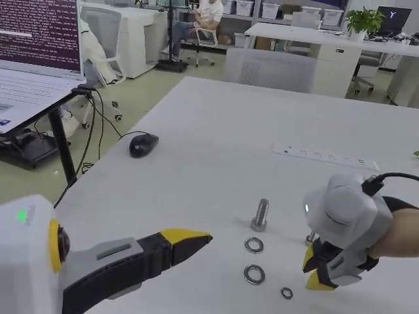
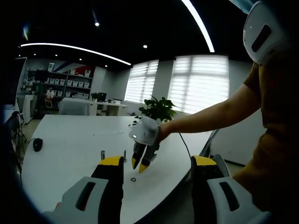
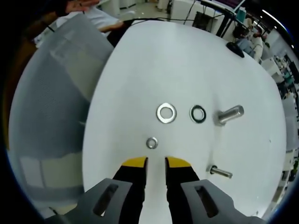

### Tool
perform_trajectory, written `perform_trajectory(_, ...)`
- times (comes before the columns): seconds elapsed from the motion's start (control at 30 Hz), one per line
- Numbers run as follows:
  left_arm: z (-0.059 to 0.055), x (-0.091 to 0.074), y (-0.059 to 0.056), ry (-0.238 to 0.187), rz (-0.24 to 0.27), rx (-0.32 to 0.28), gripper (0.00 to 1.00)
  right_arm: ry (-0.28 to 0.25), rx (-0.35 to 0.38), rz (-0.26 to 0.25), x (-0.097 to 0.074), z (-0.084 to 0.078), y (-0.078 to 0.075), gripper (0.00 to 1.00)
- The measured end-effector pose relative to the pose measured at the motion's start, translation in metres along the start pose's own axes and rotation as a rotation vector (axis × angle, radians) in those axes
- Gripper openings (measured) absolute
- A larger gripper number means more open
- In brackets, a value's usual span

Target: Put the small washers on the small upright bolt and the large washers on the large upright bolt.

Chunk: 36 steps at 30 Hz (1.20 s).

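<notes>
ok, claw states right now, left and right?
Left claw: open wide, empty.
Right claw: narrowly open, empty, just short of the small washer.

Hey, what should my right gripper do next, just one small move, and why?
Probably lower the right gripper onto the small washer: it lies flat just ahead of the parted, empty jaws, and the small bolt stands bare nearby.

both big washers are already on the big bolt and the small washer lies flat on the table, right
No. The right gripper view shows both big washers flat on the table beside the big bolt, not on it. The small washer does lie flat there.
</notes>
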<state>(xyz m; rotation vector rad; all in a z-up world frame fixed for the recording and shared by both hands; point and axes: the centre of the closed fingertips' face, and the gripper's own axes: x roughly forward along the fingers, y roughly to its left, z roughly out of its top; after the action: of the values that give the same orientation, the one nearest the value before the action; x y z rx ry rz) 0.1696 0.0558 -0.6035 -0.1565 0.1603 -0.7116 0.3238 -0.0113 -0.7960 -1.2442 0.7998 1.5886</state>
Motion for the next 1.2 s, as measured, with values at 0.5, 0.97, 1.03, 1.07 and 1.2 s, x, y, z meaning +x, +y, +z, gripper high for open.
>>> perform_trajectory(0.5,-0.001,-0.006,0.011,-0.018,0.011,-0.01,0.58,-0.002,-0.007,0.031,0.023,0.012,0.005,0.16)
perform_trajectory(0.97,-0.005,-0.008,0.018,-0.022,0.031,-0.028,0.58,0.014,-0.009,0.042,0.034,0.01,0.005,0.18)
perform_trajectory(1.03,-0.006,-0.008,0.018,-0.022,0.032,-0.03,0.58,0.014,-0.01,0.047,0.034,0.009,0.005,0.18)
perform_trajectory(1.07,-0.006,-0.007,0.018,-0.022,0.032,-0.031,0.58,0.014,-0.012,0.048,0.034,0.009,0.005,0.18)
perform_trajectory(1.2,-0.006,-0.007,0.018,-0.023,0.033,-0.031,0.58,0.023,-0.033,0.049,0.034,0.01,0.006,0.18)
